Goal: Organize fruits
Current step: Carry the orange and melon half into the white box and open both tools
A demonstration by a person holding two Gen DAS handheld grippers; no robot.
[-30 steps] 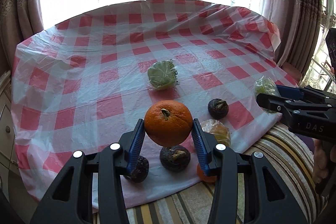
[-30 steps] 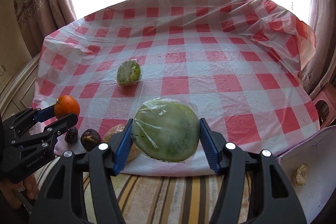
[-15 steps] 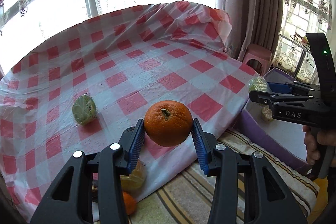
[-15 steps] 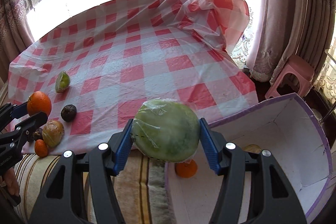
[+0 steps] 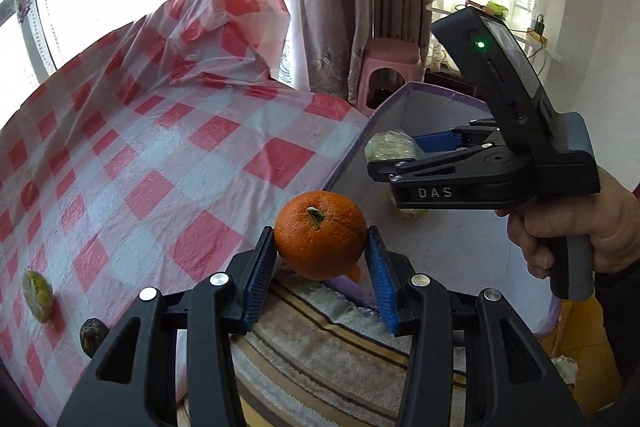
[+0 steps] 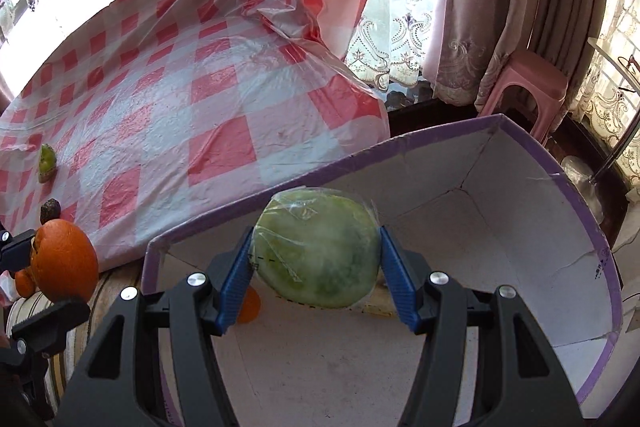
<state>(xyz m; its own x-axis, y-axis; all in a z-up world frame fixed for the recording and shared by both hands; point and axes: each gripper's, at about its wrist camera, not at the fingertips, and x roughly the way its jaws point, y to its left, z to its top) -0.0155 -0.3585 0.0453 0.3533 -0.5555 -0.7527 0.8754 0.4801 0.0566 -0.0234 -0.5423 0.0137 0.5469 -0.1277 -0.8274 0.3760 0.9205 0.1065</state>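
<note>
My left gripper [image 5: 321,247] is shut on an orange [image 5: 320,234] and hangs over the near rim of the purple-edged white box [image 5: 472,251]. Over the inside of the box [image 6: 520,187], my right gripper [image 6: 316,251] is shut on a green fruit wrapped in plastic film [image 6: 317,247]. The same green fruit [image 5: 390,146] and right gripper [image 5: 404,151] show in the left wrist view, with a hand on the handle. A small orange [image 6: 249,307] lies on the box floor. The held orange [image 6: 64,261] appears at the left edge of the right wrist view.
A red-and-white checked cloth [image 5: 168,155] covers the table; a wrapped green fruit [image 5: 37,294] and a dark fruit [image 5: 93,335] lie on it. A striped mat [image 5: 340,343] lies under the box. A pink stool [image 6: 524,83] and curtains stand behind.
Both grippers have swung right from the table to the box, each still holding its fruit. The right gripper now hangs over the box interior; the left has reached the box's rim.
</note>
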